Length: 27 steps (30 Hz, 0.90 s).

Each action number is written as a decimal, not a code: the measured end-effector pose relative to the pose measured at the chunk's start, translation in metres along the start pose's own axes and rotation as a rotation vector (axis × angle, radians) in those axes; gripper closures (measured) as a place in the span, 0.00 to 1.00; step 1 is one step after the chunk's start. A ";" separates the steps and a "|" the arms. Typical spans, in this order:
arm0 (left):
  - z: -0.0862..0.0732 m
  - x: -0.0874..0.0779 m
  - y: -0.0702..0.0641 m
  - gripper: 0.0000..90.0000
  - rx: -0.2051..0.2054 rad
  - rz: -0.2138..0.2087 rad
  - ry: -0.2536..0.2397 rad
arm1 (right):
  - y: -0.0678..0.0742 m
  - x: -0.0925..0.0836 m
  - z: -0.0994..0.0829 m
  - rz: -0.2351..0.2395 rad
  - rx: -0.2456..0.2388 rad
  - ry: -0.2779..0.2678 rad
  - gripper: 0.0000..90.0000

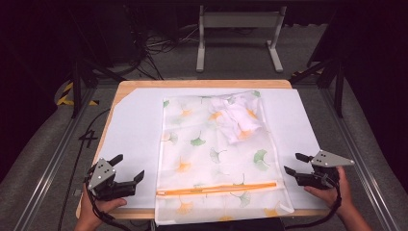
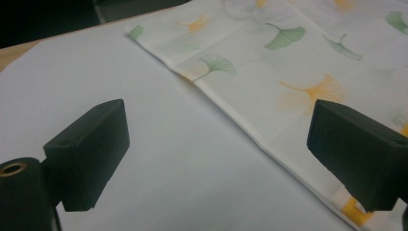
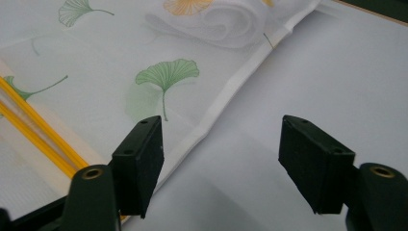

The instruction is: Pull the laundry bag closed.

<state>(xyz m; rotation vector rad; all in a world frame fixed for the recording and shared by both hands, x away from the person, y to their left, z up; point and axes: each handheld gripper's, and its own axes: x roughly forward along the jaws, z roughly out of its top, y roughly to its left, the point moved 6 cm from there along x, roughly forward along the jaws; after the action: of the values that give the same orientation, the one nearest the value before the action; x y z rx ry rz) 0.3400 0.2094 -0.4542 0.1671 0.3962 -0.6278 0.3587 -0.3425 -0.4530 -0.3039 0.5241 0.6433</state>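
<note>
my left hand-held gripper point(image 1: 126, 169): jaws apart, nothing in them, just left of bag | my right hand-held gripper point(image 1: 297, 163): jaws apart, nothing in them, just right of bag | mesh laundry bag point(image 1: 216, 154): flat mid-bench, ginkgo print, orange zipper point(image 1: 216, 188) near front, white cloth point(image 1: 236, 118) bundled inside far right | white sheet point(image 1: 130, 125) bare both sides
</note>
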 end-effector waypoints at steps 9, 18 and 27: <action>-0.009 0.003 -0.011 0.27 0.031 -0.096 0.072 | 0.005 0.004 0.008 0.026 0.005 -0.008 0.23; -0.019 -0.005 -0.025 0.59 0.101 -0.114 0.119 | 0.026 0.012 0.030 0.122 -0.058 -0.030 0.30; -0.023 -0.014 -0.037 0.94 0.132 -0.159 0.151 | 0.060 0.026 0.046 0.171 -0.149 0.019 0.51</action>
<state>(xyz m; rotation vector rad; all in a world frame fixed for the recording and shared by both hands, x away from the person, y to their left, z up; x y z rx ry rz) 0.3004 0.1930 -0.4705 0.3128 0.5176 -0.8011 0.3548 -0.2650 -0.4358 -0.4091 0.5251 0.8479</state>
